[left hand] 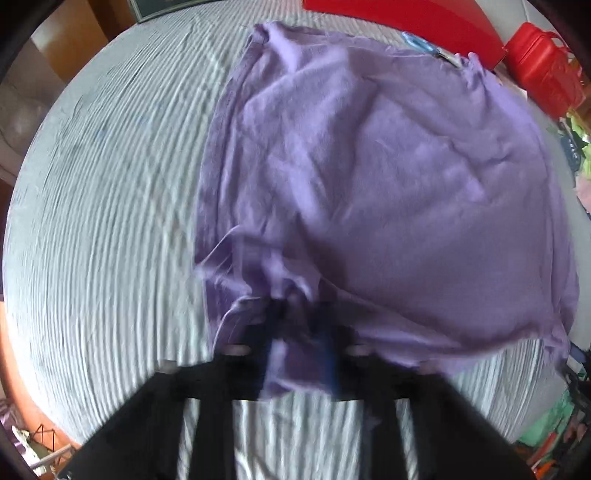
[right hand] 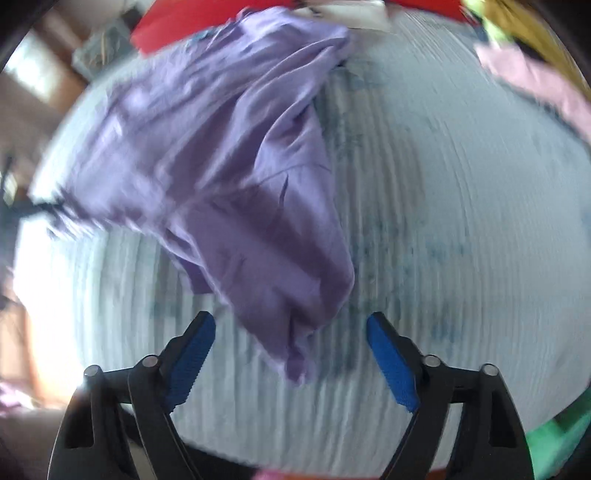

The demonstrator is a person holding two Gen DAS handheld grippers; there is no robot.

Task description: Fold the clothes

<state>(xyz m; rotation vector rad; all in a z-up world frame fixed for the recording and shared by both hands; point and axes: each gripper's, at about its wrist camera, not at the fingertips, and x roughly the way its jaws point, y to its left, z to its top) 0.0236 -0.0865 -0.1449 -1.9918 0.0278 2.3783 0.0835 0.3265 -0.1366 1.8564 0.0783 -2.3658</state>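
A lilac garment point(left hand: 369, 184) is spread over a pale ribbed bed cover point(left hand: 110, 184). My left gripper point(left hand: 301, 325) is shut on a bunched near edge of the garment, and cloth drapes over its fingers. In the right wrist view the same garment point(right hand: 221, 147) hangs in folds, with its lowest corner dangling between my fingers. My right gripper point(right hand: 291, 332) is wide open, its blue pads point(right hand: 195, 354) apart on either side of that corner, not touching it. Both views are blurred by motion.
A red container point(left hand: 543, 66) and a red board point(left hand: 406, 18) lie beyond the garment at the far right. A pink cloth point(right hand: 535, 85) lies at the far right of the bed cover point(right hand: 443, 184). Something green point(right hand: 554, 432) sits at the near right edge.
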